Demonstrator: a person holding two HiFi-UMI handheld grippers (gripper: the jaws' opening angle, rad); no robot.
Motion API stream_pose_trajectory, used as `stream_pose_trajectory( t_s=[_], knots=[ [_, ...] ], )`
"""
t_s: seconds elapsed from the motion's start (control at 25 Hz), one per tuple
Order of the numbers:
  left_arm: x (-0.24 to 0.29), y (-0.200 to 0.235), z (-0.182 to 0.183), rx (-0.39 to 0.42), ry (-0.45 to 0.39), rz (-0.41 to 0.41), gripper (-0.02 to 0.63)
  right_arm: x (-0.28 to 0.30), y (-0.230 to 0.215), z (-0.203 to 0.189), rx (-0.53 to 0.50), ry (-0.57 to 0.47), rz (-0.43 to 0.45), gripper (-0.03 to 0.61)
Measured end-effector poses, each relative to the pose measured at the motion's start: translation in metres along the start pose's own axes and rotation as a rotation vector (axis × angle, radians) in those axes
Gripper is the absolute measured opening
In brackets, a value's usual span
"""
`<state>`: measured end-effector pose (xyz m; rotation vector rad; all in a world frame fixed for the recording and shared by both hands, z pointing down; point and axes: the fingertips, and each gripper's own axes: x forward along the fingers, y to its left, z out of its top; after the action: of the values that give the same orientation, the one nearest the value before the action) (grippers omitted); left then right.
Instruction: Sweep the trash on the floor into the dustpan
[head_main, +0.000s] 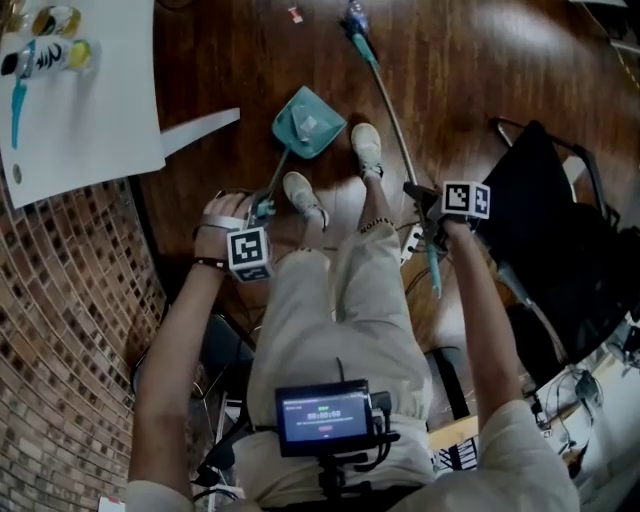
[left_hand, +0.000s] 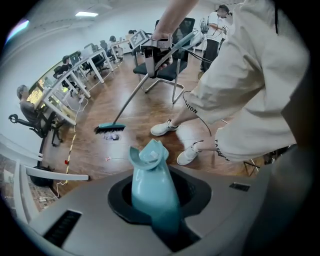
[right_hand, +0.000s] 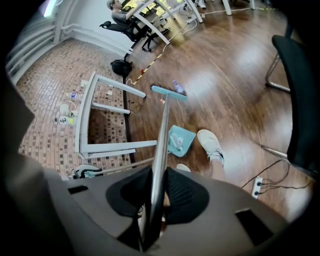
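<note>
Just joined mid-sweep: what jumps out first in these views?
The teal dustpan sits on the floor just ahead of the person's shoes. It has a few scraps in it, and its handle is clamped in the left gripper. The right gripper is shut on the broom, whose head lies farther out beside crumpled trash.

Head view, top edge: the broom head (head_main: 357, 22) is partly cut off by the frame, and the scrap (head_main: 294, 14) left of it is too small to identify. Left gripper view, lower centre: the dustpan handle (left_hand: 156, 200) blurs out at its near end.
</note>
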<state>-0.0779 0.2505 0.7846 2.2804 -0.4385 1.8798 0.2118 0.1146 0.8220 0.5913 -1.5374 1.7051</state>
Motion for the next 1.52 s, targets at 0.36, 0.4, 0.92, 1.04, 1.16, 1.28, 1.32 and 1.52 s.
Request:
stream_pose_trajectory(
  t_s=[0.36,0.4,0.92,1.04,1.16,1.28,1.32,1.52],
  knots=[
    [-0.008,0.001,0.011,-0.116,0.011,0.053,0.081,-0.020,-0.012,0.050,0.000,0.013,-0.043,0.101],
    [-0.009,0.007,0.015,-0.131,0.014,0.063,0.081,-0.024,-0.011,0.064,-0.009,0.016,-0.050,0.100],
    [0.003,0.087,0.018,-0.315,0.078,0.113,0.081,-0.006,0.024,0.238,-0.148,0.029,-0.109,0.100],
    [0.006,0.089,0.015,-0.373,0.095,0.109,0.080,0.024,0.049,0.259,-0.195,0.051,-0.085,0.100],
    [0.002,0.092,0.017,-0.430,0.093,0.100,0.080,0.060,0.070,0.270,-0.255,0.087,-0.058,0.100],
    [0.002,0.093,0.013,-0.459,0.096,0.096,0.080,0.100,0.085,0.276,-0.312,0.121,-0.040,0.100],
    [0.003,0.092,0.011,-0.467,0.097,0.092,0.080,0.112,0.089,0.276,-0.327,0.133,-0.041,0.100],
    [0.006,0.091,0.002,-0.504,0.107,0.071,0.080,0.169,0.098,0.271,-0.371,0.188,-0.053,0.100]
  ],
)
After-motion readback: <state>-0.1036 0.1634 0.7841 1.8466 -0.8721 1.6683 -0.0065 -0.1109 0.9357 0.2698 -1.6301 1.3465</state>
